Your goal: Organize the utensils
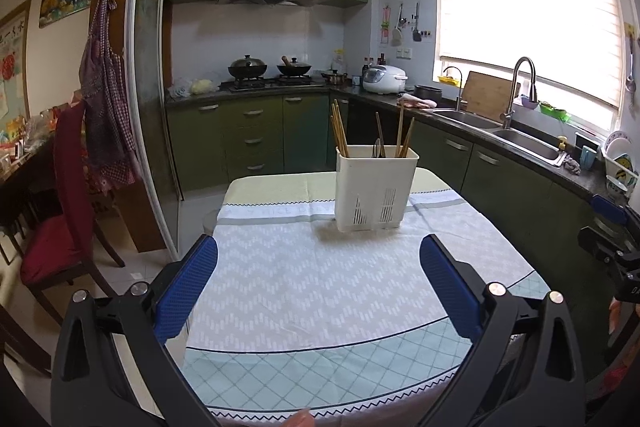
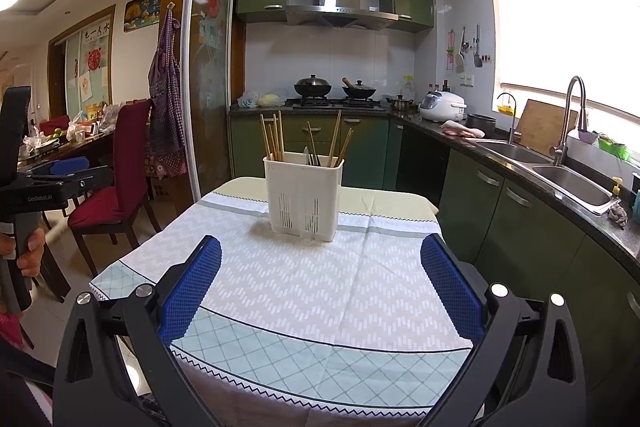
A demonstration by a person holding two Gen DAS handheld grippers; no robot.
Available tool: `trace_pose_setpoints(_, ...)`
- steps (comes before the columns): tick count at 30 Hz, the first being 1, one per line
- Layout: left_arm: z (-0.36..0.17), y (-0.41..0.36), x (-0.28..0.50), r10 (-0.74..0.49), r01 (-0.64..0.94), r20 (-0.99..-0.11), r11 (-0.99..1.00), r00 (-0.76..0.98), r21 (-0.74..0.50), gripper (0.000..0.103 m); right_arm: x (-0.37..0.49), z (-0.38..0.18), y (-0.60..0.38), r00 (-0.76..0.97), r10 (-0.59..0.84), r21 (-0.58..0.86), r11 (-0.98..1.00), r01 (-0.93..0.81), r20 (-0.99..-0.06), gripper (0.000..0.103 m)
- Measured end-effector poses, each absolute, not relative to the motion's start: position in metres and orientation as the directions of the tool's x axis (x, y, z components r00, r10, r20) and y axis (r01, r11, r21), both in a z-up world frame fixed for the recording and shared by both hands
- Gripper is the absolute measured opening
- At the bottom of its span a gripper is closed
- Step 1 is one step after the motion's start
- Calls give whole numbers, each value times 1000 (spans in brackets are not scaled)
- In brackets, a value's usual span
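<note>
We see daylight flooding through the window (image 1: 528,7), blown out to white glare in both views. The holder (image 1: 376,187) casts a soft shadow on the table (image 1: 320,287). Fisheye bends edges; corners go black.

Right claw (image 2: 320,291) is hovering over the tabletop (image 2: 304,291), blue pads (image 2: 192,291) spread wide, nothing between them. White utensil holder (image 2: 303,197) is standing upright at the far end of the cloth, chopsticks (image 2: 272,139) sticking up out of it. Left claw (image 2: 60,169) is showing at the left edge, a hand (image 2: 28,247) gripping its handle.
</note>
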State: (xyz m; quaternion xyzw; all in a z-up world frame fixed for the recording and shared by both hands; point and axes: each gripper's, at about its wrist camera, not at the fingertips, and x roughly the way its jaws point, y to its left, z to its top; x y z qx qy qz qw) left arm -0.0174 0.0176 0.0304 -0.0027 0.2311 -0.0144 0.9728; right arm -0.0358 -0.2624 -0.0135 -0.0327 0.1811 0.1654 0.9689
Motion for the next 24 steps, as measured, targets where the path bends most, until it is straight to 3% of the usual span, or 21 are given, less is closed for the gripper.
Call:
trace_pose_setpoints(11, 32, 22, -16, -93, 70, -462, 995, 882, -69, 96, -33, -14, -261, 876, 312, -3, 942, -336, -368, 98)
trace_pose_setpoints(16, 33, 20, -20, -20, 13, -434, 1000, 901, -19, 96, -31, -18, -260, 875, 312, -6, 941, -339, -371, 98)
trace_pose_setpoints(24, 34, 21, -21, -30, 22, -437, 1000, 899, -22, 96, -31, -18, -259, 874, 313, -6, 941, -339, -371, 98)
